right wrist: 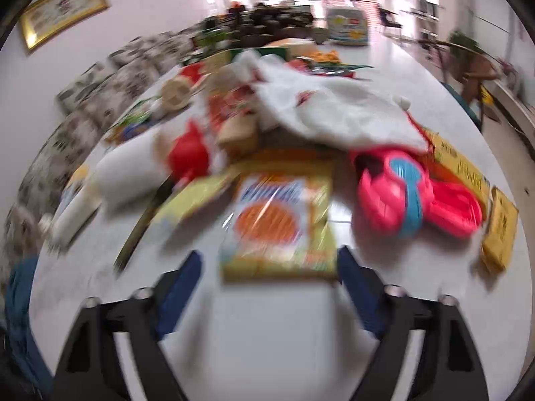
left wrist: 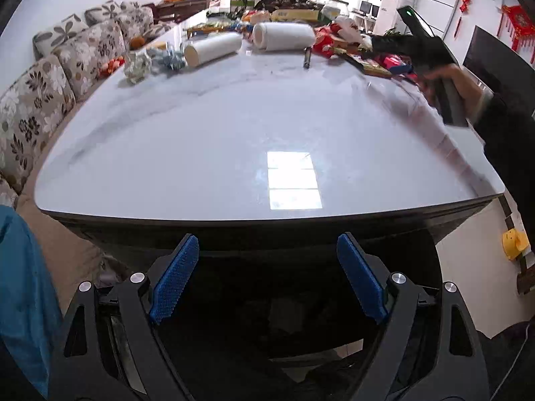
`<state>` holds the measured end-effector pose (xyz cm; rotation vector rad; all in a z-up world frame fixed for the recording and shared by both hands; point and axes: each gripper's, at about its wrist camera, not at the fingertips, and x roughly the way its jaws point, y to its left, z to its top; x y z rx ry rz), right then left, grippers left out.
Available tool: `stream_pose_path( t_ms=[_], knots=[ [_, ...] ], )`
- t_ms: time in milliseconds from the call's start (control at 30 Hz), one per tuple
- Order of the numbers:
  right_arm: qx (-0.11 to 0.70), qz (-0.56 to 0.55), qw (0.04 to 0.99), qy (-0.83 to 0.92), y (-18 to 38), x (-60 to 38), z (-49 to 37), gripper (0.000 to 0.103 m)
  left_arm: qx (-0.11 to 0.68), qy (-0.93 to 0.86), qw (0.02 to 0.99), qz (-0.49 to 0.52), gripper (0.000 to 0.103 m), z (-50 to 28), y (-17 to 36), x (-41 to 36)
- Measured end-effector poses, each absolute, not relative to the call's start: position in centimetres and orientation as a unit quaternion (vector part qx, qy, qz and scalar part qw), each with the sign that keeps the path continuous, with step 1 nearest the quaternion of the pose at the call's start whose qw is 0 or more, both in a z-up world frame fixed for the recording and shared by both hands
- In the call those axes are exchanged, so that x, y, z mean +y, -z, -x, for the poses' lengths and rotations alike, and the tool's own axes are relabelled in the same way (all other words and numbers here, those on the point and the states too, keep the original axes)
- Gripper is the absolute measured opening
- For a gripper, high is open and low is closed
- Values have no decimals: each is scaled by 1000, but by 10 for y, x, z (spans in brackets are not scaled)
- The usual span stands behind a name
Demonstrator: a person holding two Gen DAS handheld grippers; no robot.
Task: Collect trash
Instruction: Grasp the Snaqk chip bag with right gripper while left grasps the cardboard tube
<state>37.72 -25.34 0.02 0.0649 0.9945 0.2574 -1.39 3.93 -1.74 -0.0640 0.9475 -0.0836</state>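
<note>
My left gripper point(left wrist: 267, 277) stands open with nothing between its blue pads point(left wrist: 174, 277), hanging in front of the white table's near edge point(left wrist: 267, 215) over a dark space below. Crumpled wrappers point(left wrist: 137, 63) and two white rolls point(left wrist: 214, 48) lie at the table's far side. In the blurred right wrist view, my right gripper point(right wrist: 271, 295) is open above the tabletop, with nothing between its fingers. A yellow snack packet with an orange circle point(right wrist: 277, 220) lies flat just ahead of its fingertips. A hand point(left wrist: 461, 87) holds that gripper at the table's right.
Behind the packet lie a pink and blue plastic item point(right wrist: 401, 193), a white plastic bag point(right wrist: 327, 110), a red object point(right wrist: 189, 155) and yellow boxes point(right wrist: 498, 230). A floral sofa point(left wrist: 40, 100) runs along the table's left. A dark pen-like tube point(left wrist: 307, 58) lies near the rolls.
</note>
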Motion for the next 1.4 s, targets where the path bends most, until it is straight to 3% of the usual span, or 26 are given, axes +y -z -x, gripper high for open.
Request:
stream_pose_path(
  t_ms=[100,133,200,267,333,533,733,967,1000,1033,1067,1167,1400],
  knots=[
    [479,55,871,-90,12,-229,-396,96,469,51,881,44,83,4,22,40],
    [469,57,875,-107,12,-223,-392,90,468,52,881,42,83,4,20,38],
    [465,54,876,-114,9,-222,-382,66,457,54,887,29,83,5,15,34],
    [466,41,873,-139,6,-226,-366,34,443,52,895,17,83,7,9,33],
    [474,-3,864,-170,2,-236,-345,26,430,52,901,3,83,1,1,33],
    [436,-75,861,-252,-24,-254,-250,24,369,17,927,-60,83,-77,-24,55],
    [431,-114,849,-284,-21,-271,-181,26,390,41,913,-110,83,-202,-30,80],
    [452,-148,834,-279,1,-273,-177,27,464,29,869,-168,82,-295,2,79],
    [452,-150,834,-279,1,-272,-175,27,458,27,874,-163,72,-296,3,79],
    [450,-151,833,-282,0,-269,-172,27,461,30,873,-154,48,-294,2,80],
    [448,-150,834,-284,-1,-267,-172,27,466,37,872,-145,43,-291,1,80],
    [434,-147,839,-293,-9,-260,-165,27,451,35,884,-115,41,-258,-7,77],
    [387,-123,848,-340,-46,-246,-120,27,308,133,942,-29,41,-60,-83,52]
  ],
)
